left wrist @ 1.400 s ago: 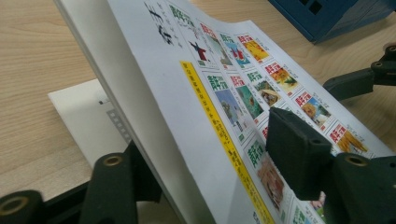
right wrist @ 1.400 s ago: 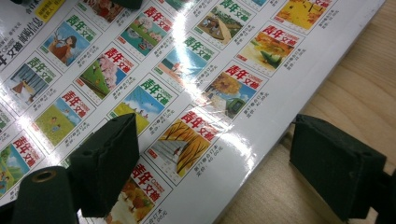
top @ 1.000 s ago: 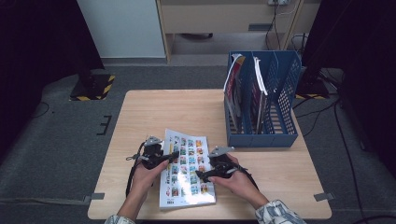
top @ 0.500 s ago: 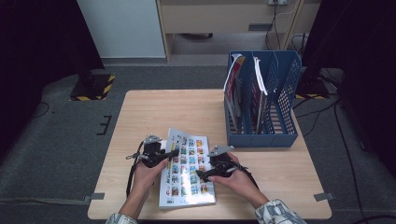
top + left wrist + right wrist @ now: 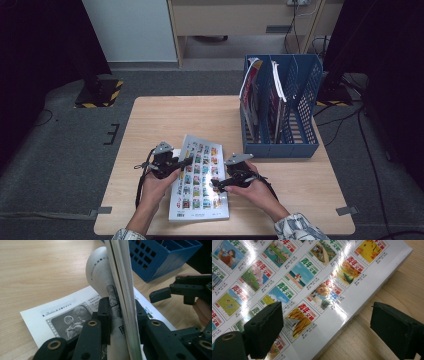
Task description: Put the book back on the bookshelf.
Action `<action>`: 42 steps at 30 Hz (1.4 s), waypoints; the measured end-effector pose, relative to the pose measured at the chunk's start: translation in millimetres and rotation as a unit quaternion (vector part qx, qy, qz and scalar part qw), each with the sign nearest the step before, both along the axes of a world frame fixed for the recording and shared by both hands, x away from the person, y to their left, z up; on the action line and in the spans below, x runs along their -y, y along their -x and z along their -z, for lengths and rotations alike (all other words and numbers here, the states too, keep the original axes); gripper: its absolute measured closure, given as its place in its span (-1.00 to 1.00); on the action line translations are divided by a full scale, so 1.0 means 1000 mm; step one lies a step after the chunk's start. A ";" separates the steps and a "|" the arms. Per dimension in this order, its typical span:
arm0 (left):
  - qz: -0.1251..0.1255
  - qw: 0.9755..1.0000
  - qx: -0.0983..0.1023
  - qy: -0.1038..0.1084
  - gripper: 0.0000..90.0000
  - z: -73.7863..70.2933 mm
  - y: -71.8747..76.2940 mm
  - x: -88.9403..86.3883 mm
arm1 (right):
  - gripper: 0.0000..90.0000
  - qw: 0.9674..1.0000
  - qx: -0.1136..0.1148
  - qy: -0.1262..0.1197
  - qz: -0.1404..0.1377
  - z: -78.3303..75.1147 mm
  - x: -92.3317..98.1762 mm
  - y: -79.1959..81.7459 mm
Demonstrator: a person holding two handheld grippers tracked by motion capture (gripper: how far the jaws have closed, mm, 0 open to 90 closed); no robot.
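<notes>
One magazine (image 5: pixel 199 180), cover side lifted since a second ago: left gripper (image 5: pixel 120 308) jaws, just closing, pinch its raised pages; right gripper (image 5: pixel 325 326) gapes wide (straddling the spine), ready for filing.

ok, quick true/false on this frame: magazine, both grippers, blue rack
1. The left gripper pinches the magazine's cover and a few pages, lifted off the page beneath. True; its jaws have just been closing.
2. The right gripper is clamped on the magazine's edge. False: its jaws stand open, one over the cover, one over the table.
3. The blue file rack is empty. False: magazines stand in it.
4. The magazine lies between the two hands. True.
</notes>
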State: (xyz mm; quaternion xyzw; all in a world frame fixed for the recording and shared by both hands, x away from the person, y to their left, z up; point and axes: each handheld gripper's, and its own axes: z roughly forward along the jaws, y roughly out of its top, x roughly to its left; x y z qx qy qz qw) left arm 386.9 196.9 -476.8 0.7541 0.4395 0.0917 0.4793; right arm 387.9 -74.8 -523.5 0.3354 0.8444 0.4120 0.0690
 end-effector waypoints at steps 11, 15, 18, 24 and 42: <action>0.003 1.000 0.017 0.010 0.67 -0.009 0.003 -0.005 | -0.78 0.999 -0.021 -0.025 0.002 0.001 -0.003 -0.010; 0.001 1.000 0.022 0.015 0.68 -0.010 0.003 -0.006 | -0.81 0.999 -0.027 -0.031 -0.003 0.002 -0.006 -0.013; 0.001 1.000 0.023 0.016 0.69 -0.011 0.003 -0.007 | -0.82 0.999 -0.037 -0.040 -0.004 0.004 -0.007 -0.016; 0.002 1.000 0.025 0.016 0.69 -0.010 0.003 -0.007 | -0.85 0.996 -0.068 -0.060 -0.010 0.009 -0.010 -0.023; -0.042 0.999 -0.001 -0.029 0.60 0.013 -0.004 -0.014 | -0.76 0.996 -0.080 -0.049 -0.002 0.008 -0.018 -0.029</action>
